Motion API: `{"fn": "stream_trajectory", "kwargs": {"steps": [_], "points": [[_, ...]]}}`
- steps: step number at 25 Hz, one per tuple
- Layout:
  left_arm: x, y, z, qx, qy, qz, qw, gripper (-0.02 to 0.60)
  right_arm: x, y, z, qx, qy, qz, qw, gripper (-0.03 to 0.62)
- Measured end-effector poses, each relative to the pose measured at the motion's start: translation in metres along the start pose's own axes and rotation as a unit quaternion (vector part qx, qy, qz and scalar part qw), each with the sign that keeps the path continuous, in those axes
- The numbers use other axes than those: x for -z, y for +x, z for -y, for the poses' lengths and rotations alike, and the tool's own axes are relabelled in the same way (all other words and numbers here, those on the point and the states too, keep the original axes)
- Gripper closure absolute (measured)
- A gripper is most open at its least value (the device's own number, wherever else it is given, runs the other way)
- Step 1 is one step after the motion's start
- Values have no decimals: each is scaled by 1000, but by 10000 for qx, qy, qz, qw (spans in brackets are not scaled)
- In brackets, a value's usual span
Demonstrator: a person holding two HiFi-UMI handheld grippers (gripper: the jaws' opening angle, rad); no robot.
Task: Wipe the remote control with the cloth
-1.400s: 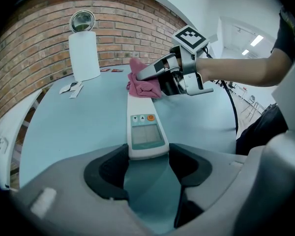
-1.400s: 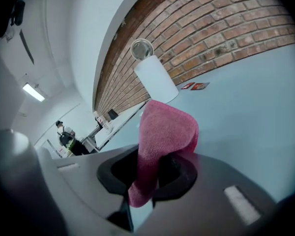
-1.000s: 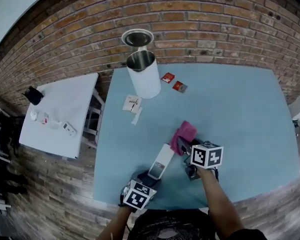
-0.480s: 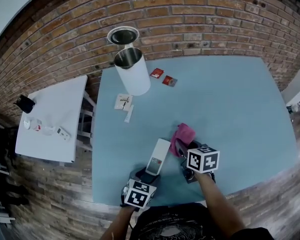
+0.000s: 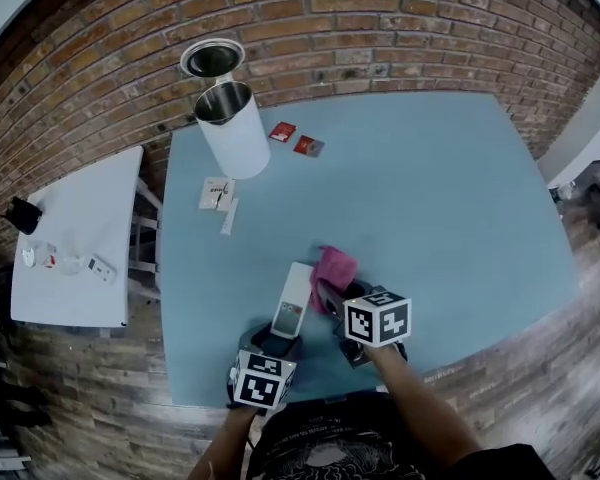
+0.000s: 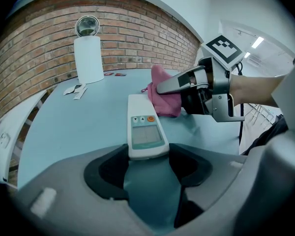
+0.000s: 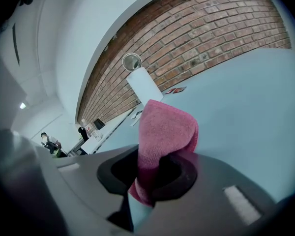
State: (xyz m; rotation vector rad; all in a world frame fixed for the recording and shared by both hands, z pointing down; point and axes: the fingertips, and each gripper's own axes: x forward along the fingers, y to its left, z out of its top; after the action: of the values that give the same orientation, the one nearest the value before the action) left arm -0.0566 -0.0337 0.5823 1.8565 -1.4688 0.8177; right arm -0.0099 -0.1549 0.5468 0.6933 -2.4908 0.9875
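1. The left gripper [image 6: 147, 157] sits at the near edge of the blue bench [image 5: 430, 198], at 6 o'clock. Its fingers are clamped on the near end of the remote control [image 6: 143, 127], one against each long side.
2. The remote control lies flat on the bench, face up, with screen and buttons showing. Its long axis points away toward 12 o'clock.
3. The right gripper [image 7: 155, 173] is at 3 o'clock of the left gripper, close beside it. Its fingers are closed on the pink cloth [image 7: 164, 132], which bunches up out of them in a folded hump.
4. The cloth sits at 1 o'clock of the remote control, just beside the right edge of its far half. Contact between the two cannot be confirmed.
5. Further out, at 11 o'clock, paper slips [image 5: 217, 193] lie on the bench.
6. Beyond them stands a white can [image 5: 235, 128], upright, with its round lid [image 5: 212, 59] raised behind it.
7. Two red packets [image 5: 294, 139] lie at 3 o'clock of the can.
8. A white side bench [image 5: 75, 238] stands at 9 o'clock, carrying small items.
9. A brick wall [image 5: 380, 28] runs behind the far edge.
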Motion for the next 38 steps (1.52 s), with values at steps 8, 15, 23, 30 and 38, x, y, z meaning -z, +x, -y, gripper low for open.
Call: {"fn": "stream_trajectory", "kwargs": {"steps": [8,15,23,30,38], "points": [[-1,-1,5,3,-15,26,10000,333,18,-10,-15,20,-27,-143,9999,525],[-1,-2,6,28,1,15,10000,333,31,-14,-32,-9,60,-162,9999,525],[3,2,7,92,-14,36,9999,333,41,-16,-45,-52,212,-255,9994,525],[4,-1,10,287,252,-28,9993,334,54,-23,-63,-277,-66,-476,9985,525],[11,-5,14,973,1091,-252,9889,336,4,-40,-9,213,-539,-412,9975,525]]}}
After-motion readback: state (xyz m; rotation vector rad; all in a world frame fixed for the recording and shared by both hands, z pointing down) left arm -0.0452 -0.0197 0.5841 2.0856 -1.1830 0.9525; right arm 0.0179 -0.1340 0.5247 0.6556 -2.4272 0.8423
